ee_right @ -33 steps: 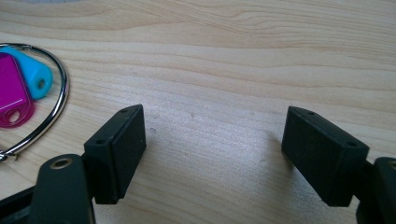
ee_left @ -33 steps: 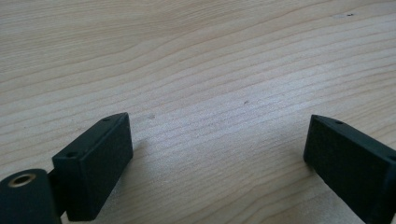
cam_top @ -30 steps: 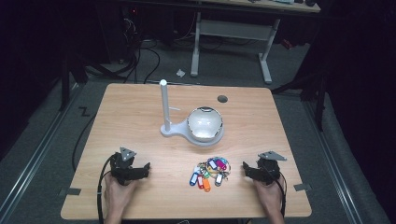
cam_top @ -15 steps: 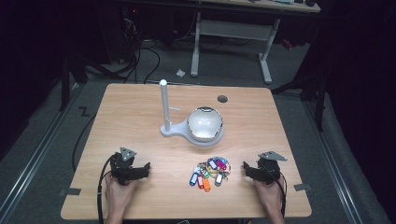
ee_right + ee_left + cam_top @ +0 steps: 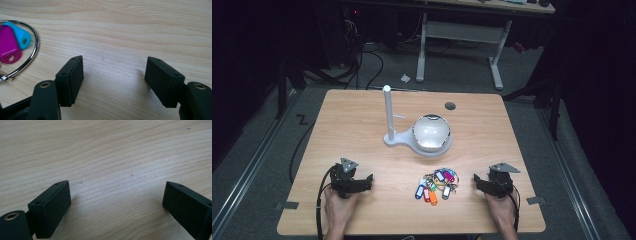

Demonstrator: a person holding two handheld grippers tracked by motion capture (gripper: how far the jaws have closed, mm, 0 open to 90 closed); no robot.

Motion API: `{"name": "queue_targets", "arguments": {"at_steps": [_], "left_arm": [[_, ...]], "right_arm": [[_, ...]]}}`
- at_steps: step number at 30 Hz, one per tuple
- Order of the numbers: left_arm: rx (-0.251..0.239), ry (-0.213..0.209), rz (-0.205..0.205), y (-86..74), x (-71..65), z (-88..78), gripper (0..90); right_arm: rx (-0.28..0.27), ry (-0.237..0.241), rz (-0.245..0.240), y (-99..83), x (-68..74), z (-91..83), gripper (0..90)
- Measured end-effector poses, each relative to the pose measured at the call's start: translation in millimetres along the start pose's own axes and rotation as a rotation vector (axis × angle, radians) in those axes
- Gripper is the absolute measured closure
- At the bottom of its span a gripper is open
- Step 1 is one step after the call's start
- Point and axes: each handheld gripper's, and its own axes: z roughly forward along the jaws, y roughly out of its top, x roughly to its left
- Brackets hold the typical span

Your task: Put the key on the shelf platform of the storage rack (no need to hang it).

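Nothing looks started: both the left hand-held gripper (image 5: 364,181) and right hand-held gripper (image 5: 478,182) rest with jaws apart and empty on the light wooden table (image 5: 352,130), the bunch of coloured plastic key tags on metal rings (image 5: 436,183) untouched at 6 o'clock.

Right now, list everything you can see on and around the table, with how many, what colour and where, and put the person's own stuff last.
table: one, light wood, centre of the high view
stand with upright post: one, white, middle of the table
bowl: one, white and shiny, on the stand's base, right of the post
bunch of key tags on metal rings: one bunch, tags blue, pink, orange, white and more, near edge, between the grippers
round cable hole: one, dark grey, far right part of the table
desk frame: one, light grey, on the floor behind the table
cables: several, black, on the floor at back left
left gripper: one, black, near left, jaws open over bare wood
right gripper: one, black, near right, jaws open, beside the tags
hands: two, at the near edge
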Motion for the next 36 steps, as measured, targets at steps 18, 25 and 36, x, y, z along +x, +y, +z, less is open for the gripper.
{"name": "queue_targets", "arguments": {"at_steps": [18, 25, 36], "left_arm": [[0.0, 0.001, -0.002, 0.0, -0.1, -0.1, 8.5], [0.001, 0.0, -0.003, 0.0, -0.1, -0.1, 8.6], [0.0, 0.0, -0.005, 0.3, -0.1, -0.1, 8.8]], "right_arm": [[-0.026, 0.116, -0.058, 3.0, 21.7, -13.4, 34.8], [-0.033, 0.181, -0.102, 8.5, 39.6, -17.4, 34.8], [-0.027, 0.254, -0.166, 18.0, 63.5, -15.0, 35.5]]}}
